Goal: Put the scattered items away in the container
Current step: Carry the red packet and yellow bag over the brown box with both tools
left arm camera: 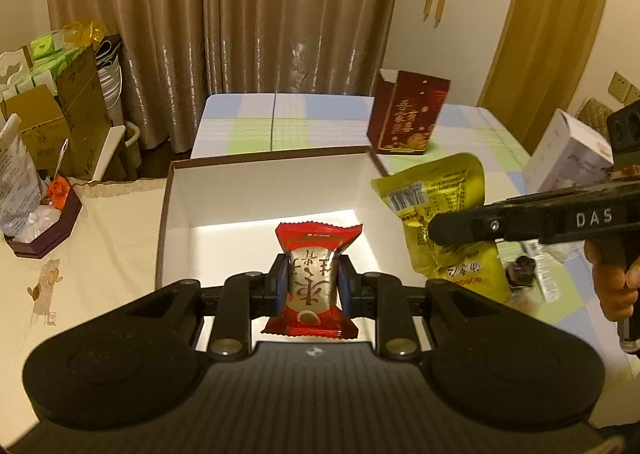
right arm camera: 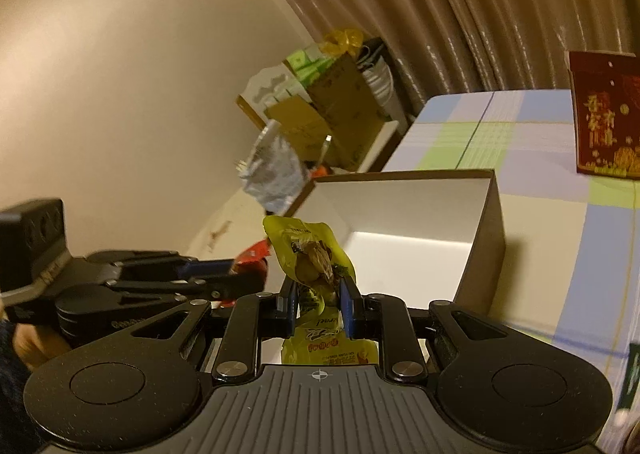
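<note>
Left wrist view: the left gripper (left arm camera: 313, 283) is clamped on a red-and-silver foil snack packet (left arm camera: 311, 281), its two blue-padded fingers (left arm camera: 281, 286) pressing the packet's narrow silver waist from either side. The packet stands upright between them, its crimped red top above the fingertips and its red bottom edge spread below. Packet and gripper hang over the near rim of an open white cardboard box with brown outer walls (left arm camera: 176, 214), whose interior floor is bare where visible. To the right, the right gripper (left arm camera: 436, 232) enters side-on, pinching a yellow plastic snack pouch (left arm camera: 440, 214) that hangs beside the box's right wall. A dark red upright carton with gold lettering (left arm camera: 406, 114) stands behind the box on a pastel checked tablecloth (left arm camera: 240, 126).

Right wrist view: the right gripper (right arm camera: 318, 304) is closed narrowly on the yellow pouch (right arm camera: 312, 258), which is creased at the grip; its upper part rises above the fingertips and its printed lower end hangs below them. The pouch is held just before the box's (right arm camera: 486, 238) near corner. The left gripper (right arm camera: 244, 274) reaches in from the left, the red packet (right arm camera: 252, 254) partly hidden behind it.
</note>
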A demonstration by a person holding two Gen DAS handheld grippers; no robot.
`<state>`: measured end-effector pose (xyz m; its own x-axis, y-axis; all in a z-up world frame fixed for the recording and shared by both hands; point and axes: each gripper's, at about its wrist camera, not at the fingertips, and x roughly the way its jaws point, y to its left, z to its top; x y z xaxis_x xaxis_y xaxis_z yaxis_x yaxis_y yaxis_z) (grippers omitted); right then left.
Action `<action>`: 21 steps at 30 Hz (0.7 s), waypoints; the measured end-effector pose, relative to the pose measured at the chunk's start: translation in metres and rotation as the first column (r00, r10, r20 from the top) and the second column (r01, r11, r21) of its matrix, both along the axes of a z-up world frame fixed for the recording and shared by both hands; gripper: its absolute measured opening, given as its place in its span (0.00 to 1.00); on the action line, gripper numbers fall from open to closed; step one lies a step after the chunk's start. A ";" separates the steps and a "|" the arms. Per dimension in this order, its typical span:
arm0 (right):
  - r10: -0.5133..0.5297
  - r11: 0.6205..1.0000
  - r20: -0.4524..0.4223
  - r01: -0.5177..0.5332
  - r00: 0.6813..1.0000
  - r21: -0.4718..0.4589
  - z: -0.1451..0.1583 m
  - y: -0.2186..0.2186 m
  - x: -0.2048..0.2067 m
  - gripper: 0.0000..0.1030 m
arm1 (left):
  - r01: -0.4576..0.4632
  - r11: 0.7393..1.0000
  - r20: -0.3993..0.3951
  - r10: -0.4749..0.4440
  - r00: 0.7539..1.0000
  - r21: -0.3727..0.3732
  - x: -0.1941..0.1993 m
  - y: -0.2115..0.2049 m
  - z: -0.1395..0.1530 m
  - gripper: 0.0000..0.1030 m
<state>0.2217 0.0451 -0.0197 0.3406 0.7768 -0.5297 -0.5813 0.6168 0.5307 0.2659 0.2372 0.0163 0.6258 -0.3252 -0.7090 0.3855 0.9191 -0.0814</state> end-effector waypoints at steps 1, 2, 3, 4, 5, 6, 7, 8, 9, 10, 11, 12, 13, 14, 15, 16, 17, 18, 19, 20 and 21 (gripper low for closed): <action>0.000 1.000 0.007 0.001 1.000 -0.017 -0.002 0.004 0.005 0.23 | -0.001 1.000 -0.006 0.001 1.000 0.001 0.006 0.001 -0.002 0.20; -0.001 1.000 0.012 0.001 1.000 -0.030 -0.004 0.007 0.009 0.23 | -0.001 1.000 -0.010 0.001 1.000 0.004 0.012 0.003 -0.005 0.20; -0.002 0.999 0.017 0.003 1.000 -0.042 -0.004 0.010 0.012 0.23 | 0.001 1.000 -0.012 -0.001 1.000 0.010 0.016 0.003 -0.007 0.20; -0.003 0.999 0.022 0.004 1.000 -0.053 -0.005 0.013 0.015 0.23 | 0.002 1.000 -0.014 -0.002 1.000 0.015 0.021 0.004 -0.009 0.20; -0.001 0.998 0.026 0.003 1.000 -0.061 -0.006 0.015 0.018 0.23 | 0.004 1.000 -0.017 -0.004 1.000 0.019 0.026 0.004 -0.011 0.20; 0.000 0.998 0.030 0.002 1.000 -0.068 -0.007 0.018 0.021 0.23 | 0.006 1.000 -0.021 -0.006 1.000 0.023 0.032 0.004 -0.013 0.20; 0.002 0.997 0.035 0.001 0.999 -0.077 -0.008 0.022 0.025 0.23 | 0.009 1.000 -0.023 -0.008 1.000 0.025 0.037 0.005 -0.015 0.20; 0.005 0.996 0.040 -0.002 0.999 -0.089 -0.009 0.025 0.028 0.23 | 0.010 1.000 -0.028 -0.009 1.000 0.026 0.043 0.005 -0.018 0.20; 0.008 0.995 0.043 -0.004 0.999 -0.097 -0.010 0.027 0.031 0.23 | 0.011 1.000 -0.033 -0.010 0.999 0.027 0.047 0.005 -0.019 0.20; 0.011 0.994 0.046 -0.006 0.999 -0.107 -0.011 0.029 0.033 0.23 | 0.014 1.000 -0.038 -0.013 0.999 0.026 0.051 0.006 -0.021 0.20; 0.014 0.993 0.048 -0.008 0.999 -0.116 -0.012 0.032 0.035 0.23 | 0.017 1.000 -0.042 -0.016 0.999 0.025 0.055 0.006 -0.023 0.20; 0.017 0.992 0.050 -0.011 0.999 -0.125 -0.015 0.034 0.038 0.23 | 0.021 0.999 -0.045 -0.020 0.999 0.026 0.059 0.005 -0.025 0.20; 0.021 0.991 0.052 -0.014 0.998 -0.133 -0.017 0.037 0.041 0.23 | 0.026 0.999 -0.047 -0.025 0.999 0.027 0.063 0.005 -0.026 0.20; 0.025 0.990 0.053 -0.017 0.998 -0.140 -0.017 0.038 0.043 0.23 | 0.030 0.999 -0.048 -0.029 0.998 0.030 0.067 0.004 -0.028 0.20; 0.028 0.989 0.052 -0.020 0.998 -0.147 -0.019 0.039 0.046 0.23 | 0.035 0.999 -0.049 -0.033 0.998 0.033 0.071 0.004 -0.029 0.20; 0.031 0.988 0.050 -0.023 0.998 -0.152 -0.021 0.041 0.048 0.23 | 0.039 0.999 -0.051 -0.037 0.998 0.035 0.075 0.003 -0.030 0.20; 0.034 0.987 0.049 -0.026 0.998 -0.156 -0.023 0.041 0.051 0.23 | 0.043 0.998 -0.053 -0.041 0.998 0.037 0.078 0.002 -0.031 0.20; 0.040 0.986 0.049 -0.031 0.998 -0.161 -0.025 0.042 0.054 0.23 | 0.046 0.998 -0.056 -0.044 0.997 0.038 0.082 0.002 -0.032 0.20; 0.045 0.986 0.050 -0.036 0.998 -0.166 -0.027 0.043 0.056 0.23 | 0.051 0.998 -0.058 -0.049 0.997 0.041 0.086 0.001 -0.034 0.20; 0.052 0.984 0.054 -0.042 0.997 -0.173 -0.029 0.044 0.059 0.23 | 0.055 0.998 -0.059 -0.052 0.997 0.043 0.089 0.001 -0.035 0.20; 0.058 0.982 0.060 -0.046 0.996 -0.182 -0.030 0.046 0.060 0.23 | 0.059 0.997 -0.061 -0.056 0.997 0.044 0.093 0.000 -0.037 0.20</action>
